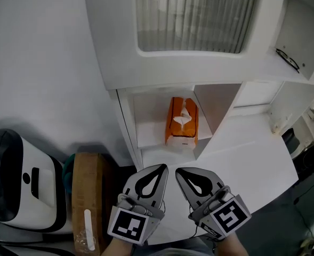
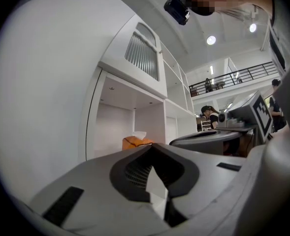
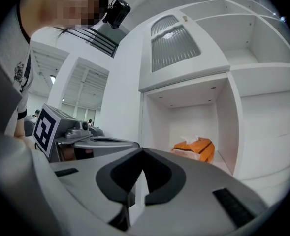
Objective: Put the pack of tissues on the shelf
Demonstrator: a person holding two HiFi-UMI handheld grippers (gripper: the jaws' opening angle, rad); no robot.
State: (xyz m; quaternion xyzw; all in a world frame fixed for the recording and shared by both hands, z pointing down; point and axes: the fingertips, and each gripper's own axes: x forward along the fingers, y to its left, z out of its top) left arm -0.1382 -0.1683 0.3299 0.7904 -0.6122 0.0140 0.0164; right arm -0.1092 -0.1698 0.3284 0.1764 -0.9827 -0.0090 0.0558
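The orange pack of tissues (image 1: 183, 122) lies inside the open white shelf compartment (image 1: 146, 127), a white tissue sticking out of its top. It also shows in the left gripper view as the pack (image 2: 136, 141) and in the right gripper view as the pack (image 3: 196, 149), resting on the compartment floor. My left gripper (image 1: 162, 167) and right gripper (image 1: 179, 171) hover side by side just in front of the compartment, clear of the pack. Both are shut with nothing between the jaws. The left gripper (image 2: 152, 146) and the right gripper (image 3: 142, 150) point level toward the shelf.
A louvred cabinet door (image 1: 194, 15) hangs above the compartment. Glasses (image 1: 288, 60) lie on an upper shelf at the right. A white counter (image 1: 252, 148) runs to the right. At lower left are a white and black machine (image 1: 18, 180) and a brown box (image 1: 87, 196).
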